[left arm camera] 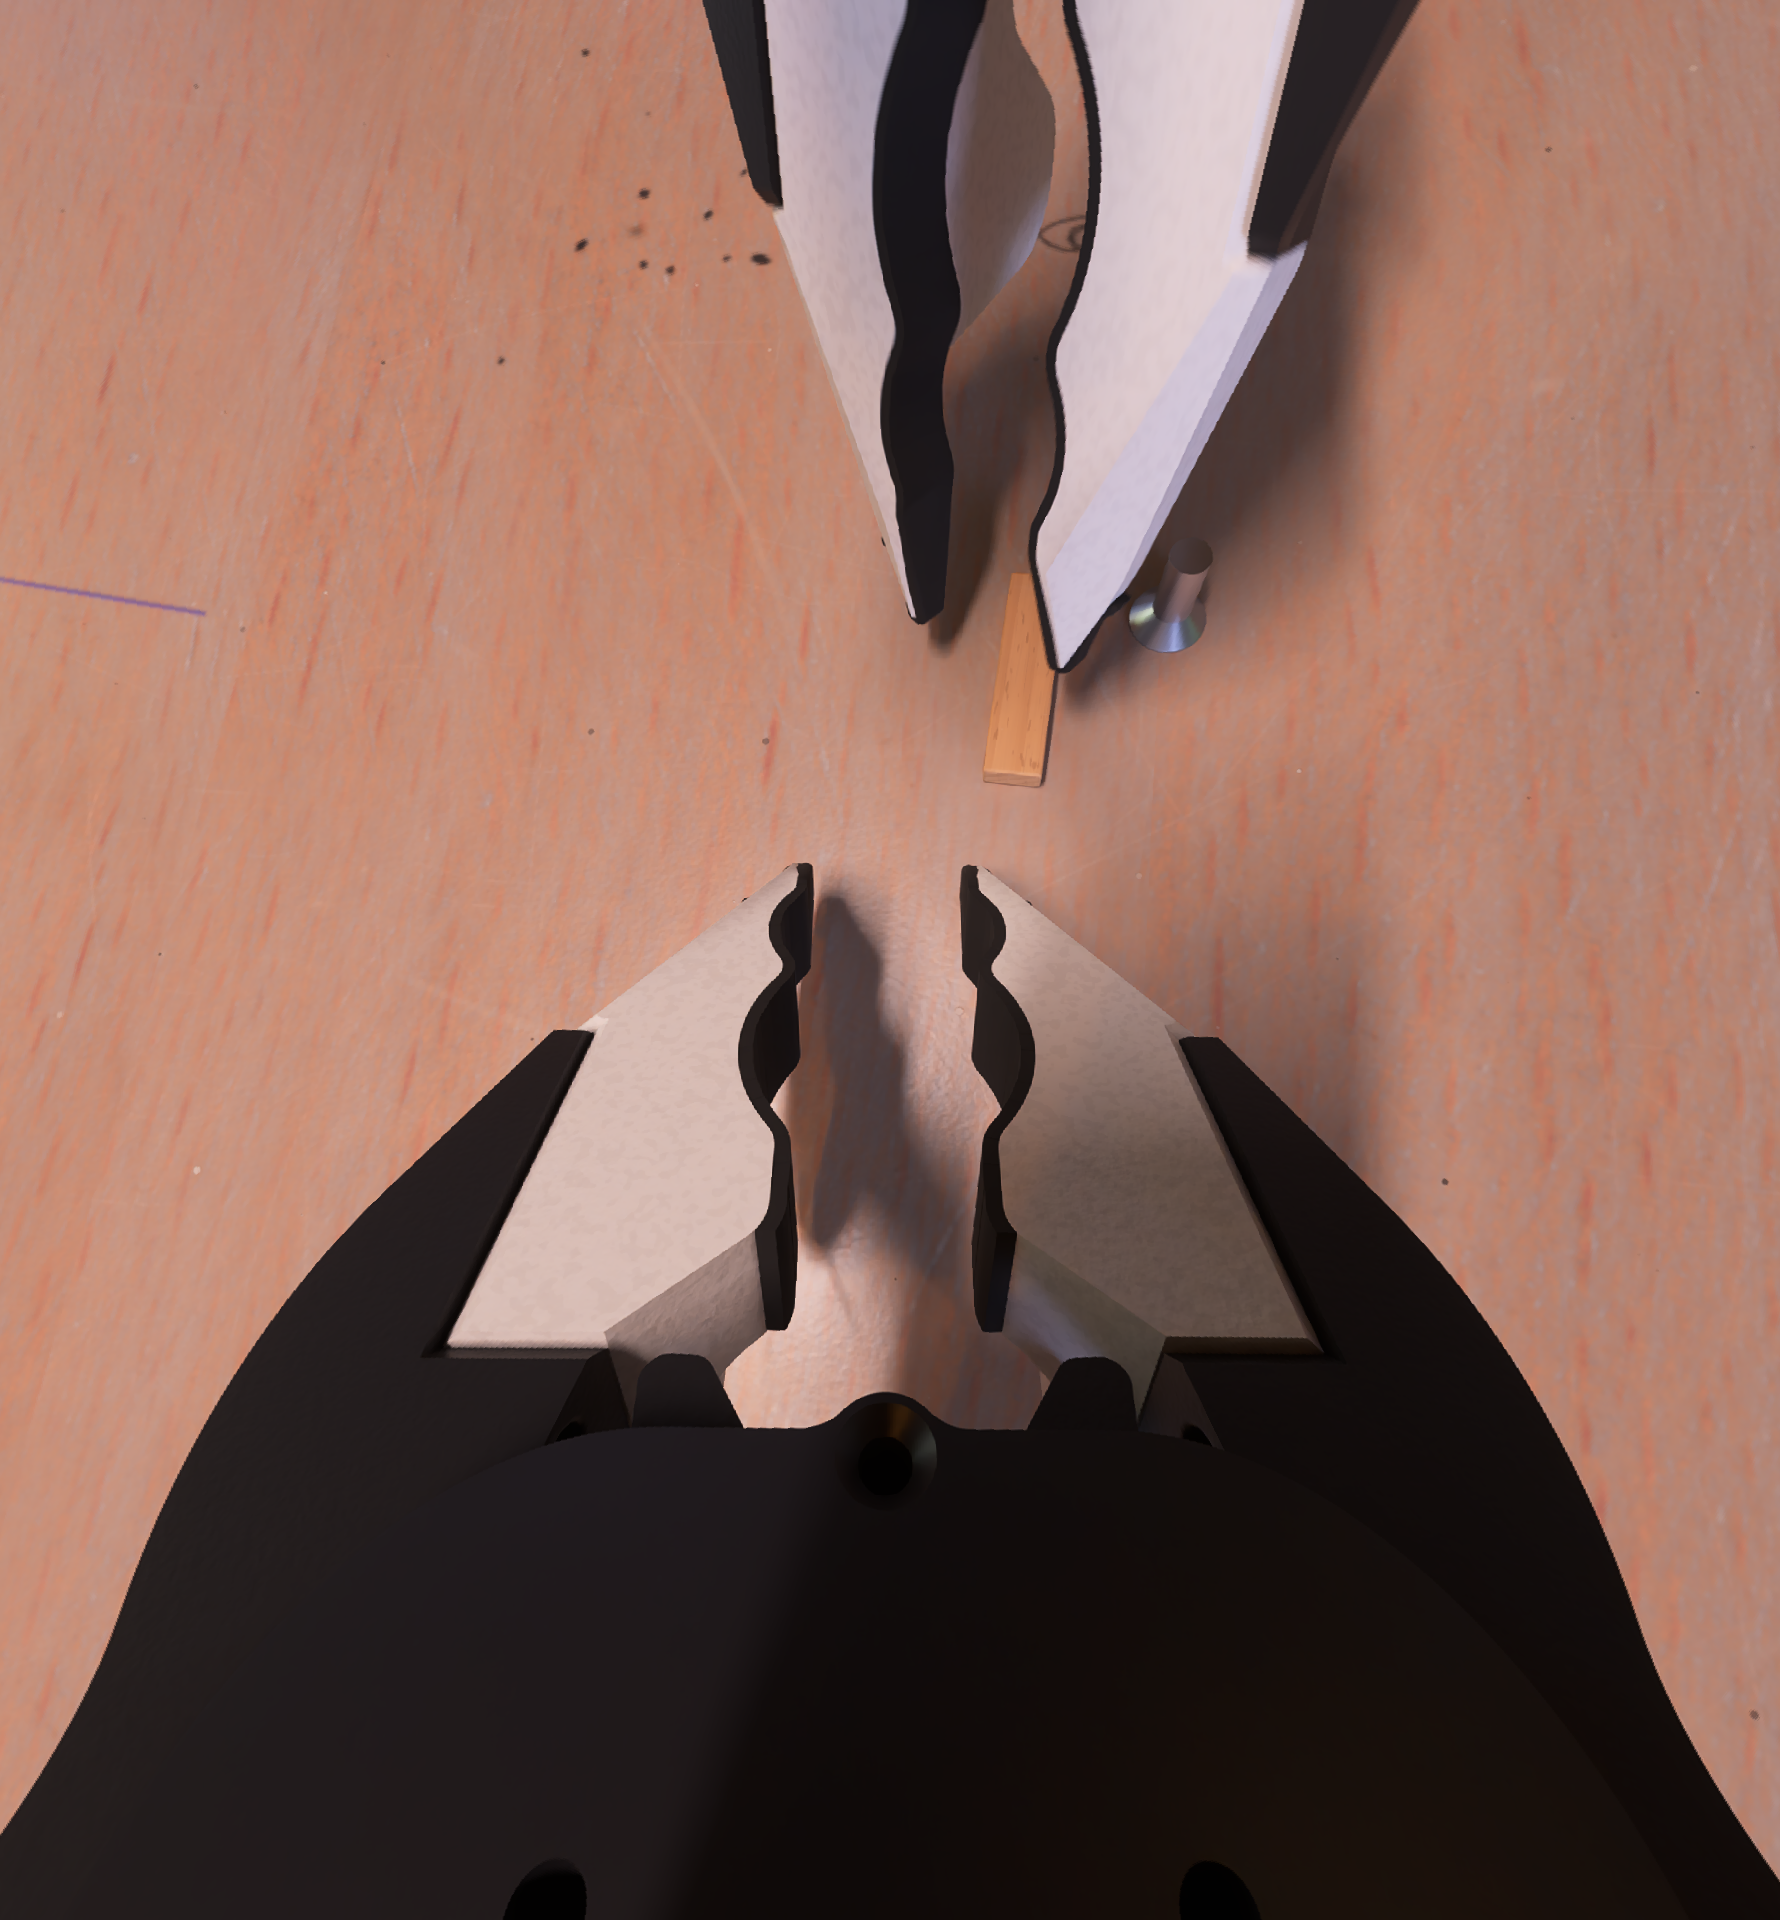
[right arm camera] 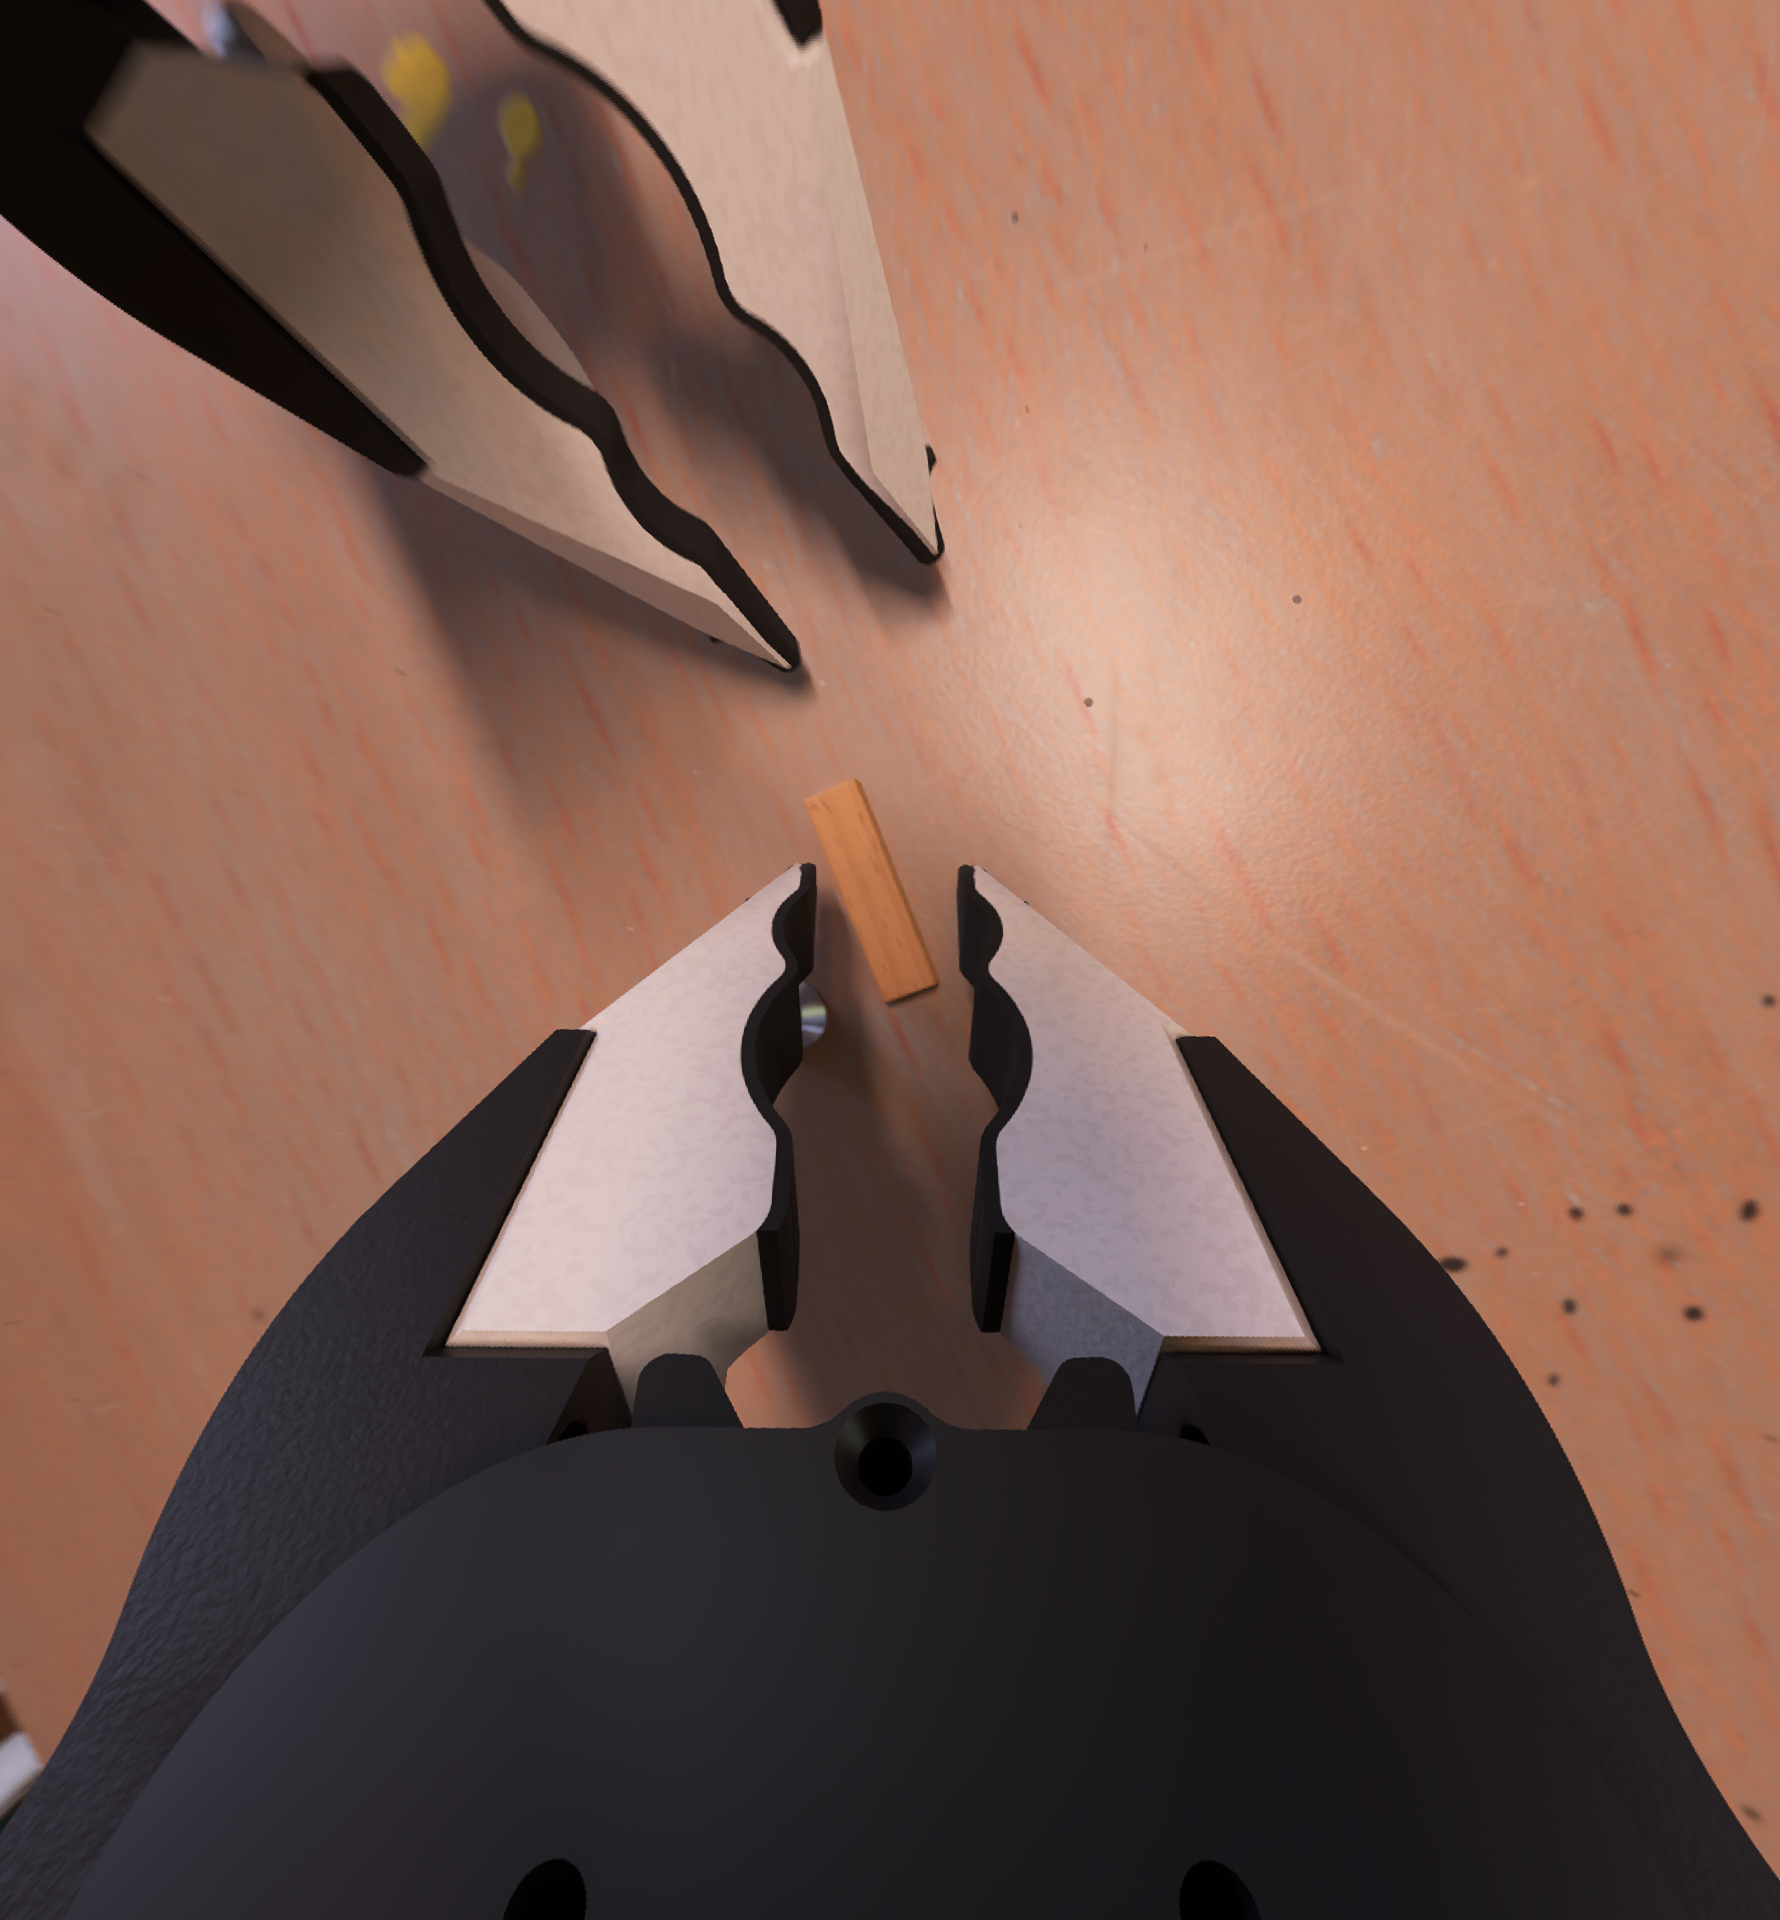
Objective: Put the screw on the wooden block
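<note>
Screw (left arm camera: 1172, 603): small, silver, standing on its flat head on the tabletop (left arm camera: 346, 831), shank pointing up with a slight lean, long axis near vertical. Just beside the wooden block (left arm camera: 1019, 691), apart from it, not yet on top. In the right wrist view mostly hidden, only a sliver of metal (right arm camera: 813, 1016) peeking past the inner edge of one finger.

Block: thin, flat, light orange, lying on the table, long axis running roughly away from the left gripper (left arm camera: 886, 883) and toward the right gripper (right arm camera: 886, 883).

Right gripper: parted, nothing held, fingertips low near the table, straddling the block rather than the screw, with the screw outside the gap, hard against the outer side of one finger. Left gripper: parted too, empty, hovering short of the block's near end.

Step in hand, by judgement: approach for the pick, no grasp made. Next move likely calls for a sideways shift of the right gripper to centre the gap on the shank, then a close on it, a lift and a set-down on the block's narrow top. Risk of tipping the screw with the nearby finger.
</note>
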### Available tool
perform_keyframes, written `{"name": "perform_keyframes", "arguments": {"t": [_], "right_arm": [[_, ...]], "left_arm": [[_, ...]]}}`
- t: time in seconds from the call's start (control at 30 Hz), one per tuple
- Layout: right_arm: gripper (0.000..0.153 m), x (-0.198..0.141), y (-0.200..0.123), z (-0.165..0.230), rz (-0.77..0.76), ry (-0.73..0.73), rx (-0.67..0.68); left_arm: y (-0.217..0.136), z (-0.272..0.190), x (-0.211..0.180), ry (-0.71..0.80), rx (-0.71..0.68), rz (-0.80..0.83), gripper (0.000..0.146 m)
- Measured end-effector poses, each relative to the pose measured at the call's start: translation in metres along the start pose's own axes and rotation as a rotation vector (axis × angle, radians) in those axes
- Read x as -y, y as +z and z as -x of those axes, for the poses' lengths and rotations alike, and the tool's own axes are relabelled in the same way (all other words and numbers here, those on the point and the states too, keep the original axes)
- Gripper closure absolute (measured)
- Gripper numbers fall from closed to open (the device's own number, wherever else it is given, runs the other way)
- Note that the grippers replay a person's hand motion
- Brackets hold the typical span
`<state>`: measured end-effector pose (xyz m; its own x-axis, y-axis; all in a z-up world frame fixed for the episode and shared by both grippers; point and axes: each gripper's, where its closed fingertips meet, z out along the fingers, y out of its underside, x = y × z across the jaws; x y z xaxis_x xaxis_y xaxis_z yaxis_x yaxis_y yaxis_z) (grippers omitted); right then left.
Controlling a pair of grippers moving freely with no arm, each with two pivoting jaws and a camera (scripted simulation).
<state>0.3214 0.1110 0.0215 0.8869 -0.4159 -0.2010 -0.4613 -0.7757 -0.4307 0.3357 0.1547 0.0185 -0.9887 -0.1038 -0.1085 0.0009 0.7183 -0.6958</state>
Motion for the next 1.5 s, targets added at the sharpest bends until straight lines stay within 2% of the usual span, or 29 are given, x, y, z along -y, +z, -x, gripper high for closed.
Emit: {"name": "perform_keyframes", "arguments": {"t": [0.17,0.3,0.4,0.5,0.6,0.73,0.9,1.1,1.5], "right_arm": [[0.13,-0.001,0.008,-0.001,0.028,-0.025,-0.001],[0.13,0.0,0.004,0.002,0.016,-0.12,-0.073],[0.119,-0.003,-0.006,0.015,-0.04,-0.083,-0.024],[0.112,-0.018,-0.01,0.022,-0.027,-0.114,-0.063],[0.119,-0.031,-0.004,0.025,-0.028,-0.13,-0.108],[0.145,-0.035,0.001,0.023,-0.044,-0.152,-0.142],[0.145,-0.016,-0.008,0.014,-0.062,-0.252,-0.152],[0.145,-0.003,-0.004,0.005,0.0,-0.403,-0.124],[0.145,-0.006,0.004,0.006,0.072,-0.46,-0.046]], "left_arm": [[0.0,-0.001,-0.002,-0.026,-0.024,0.009,0.119],[0.0,0.0,-0.002,-0.029,-0.017,0.002,0.12],[0.0,0.001,-0.002,-0.02,-0.006,0.004,0.12],[0.0,0.001,-0.002,-0.017,-0.005,0.005,0.12],[0.0,0.001,-0.001,-0.017,-0.003,0.004,0.12],[0.0,0.001,-0.001,-0.016,0.002,0.003,0.12],[0.0,0.001,-0.002,0.001,0.005,-0.004,0.121],[0.0,0.001,-0.002,0.009,0.002,-0.004,0.121],[0.0,0.001,-0.003,0.009,-0.004,-0.005,0.12]]}}
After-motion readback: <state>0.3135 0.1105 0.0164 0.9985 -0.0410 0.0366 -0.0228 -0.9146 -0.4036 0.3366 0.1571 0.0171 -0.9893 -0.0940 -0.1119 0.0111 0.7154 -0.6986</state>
